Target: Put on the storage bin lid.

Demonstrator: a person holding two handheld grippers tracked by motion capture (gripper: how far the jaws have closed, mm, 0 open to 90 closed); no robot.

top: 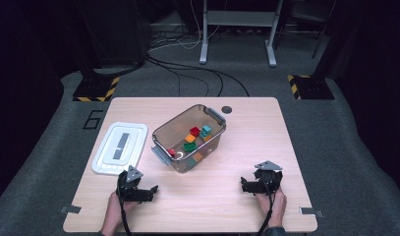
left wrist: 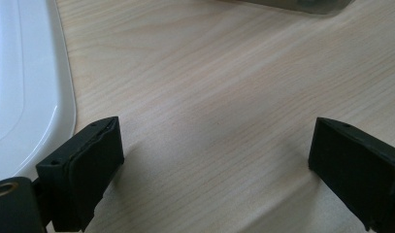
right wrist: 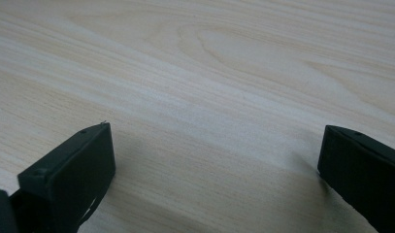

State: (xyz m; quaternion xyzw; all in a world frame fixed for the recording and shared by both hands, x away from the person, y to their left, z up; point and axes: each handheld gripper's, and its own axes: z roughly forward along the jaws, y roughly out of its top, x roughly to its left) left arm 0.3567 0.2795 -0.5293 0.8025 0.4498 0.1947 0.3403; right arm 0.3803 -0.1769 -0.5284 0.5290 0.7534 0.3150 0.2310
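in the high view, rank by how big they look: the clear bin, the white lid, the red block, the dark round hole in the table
1. clear bin
2. white lid, a little smaller than the bin
3. and 4. dark round hole and red block: both tiny and look about alike, so I would not rank them.

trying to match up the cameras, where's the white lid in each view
High view: white lid lies flat at the table's left, left of the clear bin.
Left gripper view: its rounded edge runs down the left side, beside the left jaw.
Right gripper view: not in it.
Shared landmark: the pale wooden table.
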